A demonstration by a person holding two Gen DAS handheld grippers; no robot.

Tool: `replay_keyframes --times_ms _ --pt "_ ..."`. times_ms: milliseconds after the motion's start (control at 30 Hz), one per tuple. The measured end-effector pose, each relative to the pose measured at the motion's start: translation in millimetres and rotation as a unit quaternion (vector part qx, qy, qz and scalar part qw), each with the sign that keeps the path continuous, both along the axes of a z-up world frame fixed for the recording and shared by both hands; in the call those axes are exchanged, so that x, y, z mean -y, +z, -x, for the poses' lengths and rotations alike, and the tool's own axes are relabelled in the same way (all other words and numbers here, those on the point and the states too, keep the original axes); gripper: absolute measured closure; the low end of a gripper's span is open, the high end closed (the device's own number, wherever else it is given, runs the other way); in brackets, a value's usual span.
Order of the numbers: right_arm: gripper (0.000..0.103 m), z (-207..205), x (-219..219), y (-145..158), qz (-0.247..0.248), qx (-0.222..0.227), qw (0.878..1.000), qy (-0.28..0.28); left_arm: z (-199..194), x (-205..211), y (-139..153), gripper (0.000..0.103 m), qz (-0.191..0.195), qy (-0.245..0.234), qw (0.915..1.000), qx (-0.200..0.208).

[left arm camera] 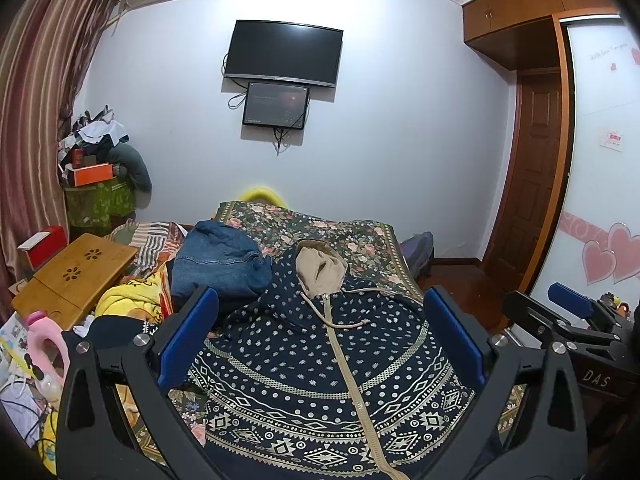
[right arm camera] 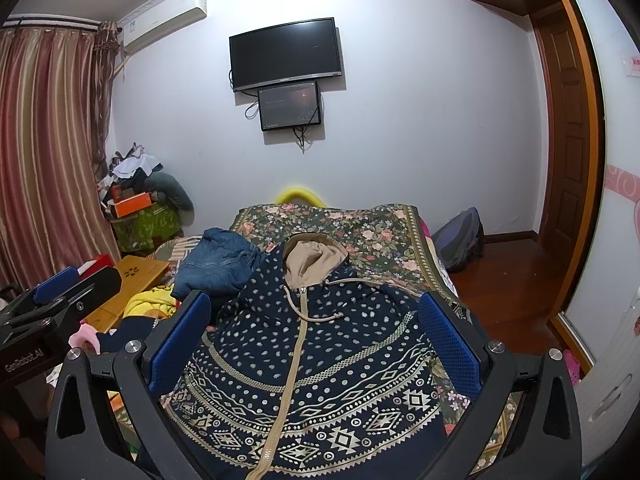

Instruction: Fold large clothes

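Observation:
A navy zip hoodie (left arm camera: 320, 364) with beige dots, geometric bands and a tan hood lining lies flat, front up and zipped, on the floral bedspread (left arm camera: 352, 236); its hood points to the far end. It also shows in the right wrist view (right arm camera: 320, 368). My left gripper (left arm camera: 320, 336) hovers above the hoodie's lower body, open and empty. My right gripper (right arm camera: 316, 340) hovers beside it, open and empty. The right gripper also shows at the right edge of the left wrist view (left arm camera: 572, 308), and the left gripper at the left edge of the right wrist view (right arm camera: 60, 292).
Folded blue jeans (left arm camera: 220, 264) lie left of the hood. A wooden lap desk (left arm camera: 76, 276), yellow cloth (left arm camera: 132, 296) and clutter crowd the bed's left side. A backpack (right arm camera: 460, 244) sits on the wood floor to the right. Wardrobe doors (left arm camera: 600, 160) stand at right.

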State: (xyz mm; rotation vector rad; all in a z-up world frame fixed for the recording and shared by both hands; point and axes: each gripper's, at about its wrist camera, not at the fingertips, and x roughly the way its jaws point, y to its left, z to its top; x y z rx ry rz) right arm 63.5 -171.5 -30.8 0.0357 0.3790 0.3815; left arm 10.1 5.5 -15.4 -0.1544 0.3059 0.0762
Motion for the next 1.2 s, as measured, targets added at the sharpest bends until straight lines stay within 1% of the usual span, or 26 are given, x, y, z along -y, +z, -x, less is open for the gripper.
replay_keyframes --times_ms 1200 --pt "0.000 0.6 -1.1 -1.1 0.002 -0.003 1.000 0.001 -3.0 -5.0 -2.6 0.000 0.004 0.005 1.0000 -0.003"
